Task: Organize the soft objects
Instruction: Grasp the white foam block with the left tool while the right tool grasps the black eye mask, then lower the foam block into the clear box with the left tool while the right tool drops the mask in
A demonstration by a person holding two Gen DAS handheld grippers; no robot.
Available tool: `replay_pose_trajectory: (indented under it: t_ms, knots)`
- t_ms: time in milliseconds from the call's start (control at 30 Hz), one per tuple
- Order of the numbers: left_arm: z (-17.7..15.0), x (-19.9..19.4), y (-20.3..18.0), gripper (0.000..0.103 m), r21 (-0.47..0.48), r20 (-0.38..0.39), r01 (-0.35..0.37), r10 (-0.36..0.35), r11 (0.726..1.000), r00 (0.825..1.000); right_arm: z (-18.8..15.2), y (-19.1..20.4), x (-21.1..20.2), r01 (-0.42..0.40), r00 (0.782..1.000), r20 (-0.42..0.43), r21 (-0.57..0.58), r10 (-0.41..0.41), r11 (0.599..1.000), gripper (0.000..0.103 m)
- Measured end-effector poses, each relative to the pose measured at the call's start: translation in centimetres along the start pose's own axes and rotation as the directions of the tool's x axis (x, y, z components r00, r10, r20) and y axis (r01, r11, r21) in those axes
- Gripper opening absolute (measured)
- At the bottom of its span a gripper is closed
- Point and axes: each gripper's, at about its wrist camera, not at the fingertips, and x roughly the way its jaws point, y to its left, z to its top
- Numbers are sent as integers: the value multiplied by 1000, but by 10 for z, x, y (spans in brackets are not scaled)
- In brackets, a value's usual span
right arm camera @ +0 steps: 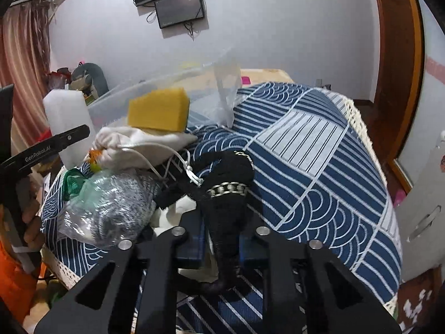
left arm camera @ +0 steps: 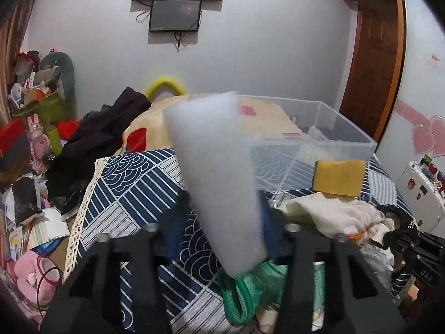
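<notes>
My left gripper (left arm camera: 222, 222) is shut on a white foam block (left arm camera: 214, 167) and holds it upright above the blue patterned tablecloth (left arm camera: 133, 194). The block and the left gripper also show at the left of the right wrist view (right arm camera: 66, 122). My right gripper (right arm camera: 222, 239) is shut on a black knitted item with a patterned band (right arm camera: 225, 194). A clear plastic bin (left arm camera: 319, 144) stands beyond. A yellow sponge (left arm camera: 339, 178) rests on a cream cloth bag (left arm camera: 333, 214); both show in the right wrist view, the sponge (right arm camera: 158, 108) on the bag (right arm camera: 144, 144).
A green mesh item (left arm camera: 250, 292) lies under the foam block. A grey knit in a clear bag (right arm camera: 111, 206) lies by the cream bag. Dark clothes (left arm camera: 97, 144) hang off the table's left; clutter covers the floor (left arm camera: 27, 222). A wooden door (left arm camera: 375, 55) is at right.
</notes>
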Motion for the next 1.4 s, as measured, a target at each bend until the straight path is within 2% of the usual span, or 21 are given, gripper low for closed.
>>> replay_pose_trajectory:
  t_ms: [33,300,533,767,900,1100,1267,1400]
  knots:
    - [1,-3,1,30,-3,2,7,-7,1000,1000,-1,0,-5,-1,1000,7,1,1,1000,13]
    - [1,-19,6,30,-3,29,-8,8,1000,1000,8,-1,-32,5,996,90,12,-6,1000,11]
    - [8,-42,14,30,-7,80,-13,13,1000,997,40,3,-38,21,986,163,2,-21,1000,11]
    - [24,-67,9,30,15,155,-15,13,1000,988,73,11,-51,21,963,269,-28,-13,999,11]
    - [35,-73,7,30,25,184,-13,8,1000,983,93,18,-56,32,942,335,-54,-12,998,11]
    - [56,-67,7,30,40,205,-17,9,999,979,120,31,-50,10,918,396,-85,24,996,11]
    - [71,-51,4,30,69,213,-68,52,995,976,140,46,-30,-11,912,407,-121,59,993,11]
    - [77,-30,6,30,60,183,-65,53,996,982,149,53,-14,-33,910,407,-122,80,992,11]
